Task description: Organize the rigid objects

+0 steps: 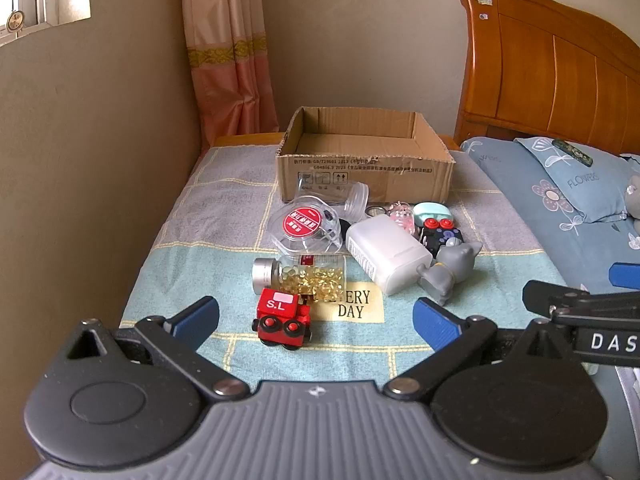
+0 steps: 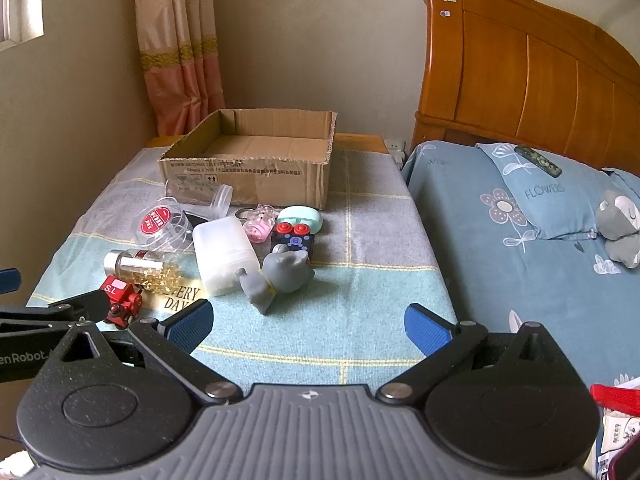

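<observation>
Red wooden toy train (image 1: 283, 319), nearest the wide-open, empty left claw (image 1: 316, 318) on the cloth-covered surface (image 1: 500, 240), looks light and rigid: grip its flat sides; right claw (image 2: 308, 322) likewise gapes empty.

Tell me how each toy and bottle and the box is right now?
cardboard box: open top, upright, nothing visible inside
red toy train: upright on its wheels
pill bottle: capped, lying on its side
white bottle: lying down
grey toy animal: tipped over
clear jar: on its side
left gripper: open, holding nothing
right gripper: open, holding nothing
</observation>
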A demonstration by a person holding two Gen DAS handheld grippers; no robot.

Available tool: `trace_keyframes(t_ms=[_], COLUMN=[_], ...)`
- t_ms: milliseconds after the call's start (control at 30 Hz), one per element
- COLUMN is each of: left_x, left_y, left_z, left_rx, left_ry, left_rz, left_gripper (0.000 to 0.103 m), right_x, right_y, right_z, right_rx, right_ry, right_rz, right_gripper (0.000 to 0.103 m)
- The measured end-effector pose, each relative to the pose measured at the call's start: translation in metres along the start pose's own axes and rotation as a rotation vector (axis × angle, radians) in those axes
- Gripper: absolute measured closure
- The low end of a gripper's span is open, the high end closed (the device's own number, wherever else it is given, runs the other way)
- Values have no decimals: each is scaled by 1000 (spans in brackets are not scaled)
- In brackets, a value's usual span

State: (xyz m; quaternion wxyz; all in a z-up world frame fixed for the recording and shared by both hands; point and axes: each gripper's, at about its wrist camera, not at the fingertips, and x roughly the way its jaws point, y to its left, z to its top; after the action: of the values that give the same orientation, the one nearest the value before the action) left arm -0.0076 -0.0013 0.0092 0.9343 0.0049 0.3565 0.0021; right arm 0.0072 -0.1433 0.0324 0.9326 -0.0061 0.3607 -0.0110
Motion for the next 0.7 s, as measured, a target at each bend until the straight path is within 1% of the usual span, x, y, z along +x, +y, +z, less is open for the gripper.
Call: trace_keyframes(t_ms=[700], left_x=[-1], left_y=[1], left_z=[1], left_rx=[0], left_ry=[-6], left_rz=[-6], left_gripper=[1], right_x=[-3], right_y=[1], right_z=[1], right_rx=[-2], right_ry=[-7], right_rz=[2], right_gripper=[0])
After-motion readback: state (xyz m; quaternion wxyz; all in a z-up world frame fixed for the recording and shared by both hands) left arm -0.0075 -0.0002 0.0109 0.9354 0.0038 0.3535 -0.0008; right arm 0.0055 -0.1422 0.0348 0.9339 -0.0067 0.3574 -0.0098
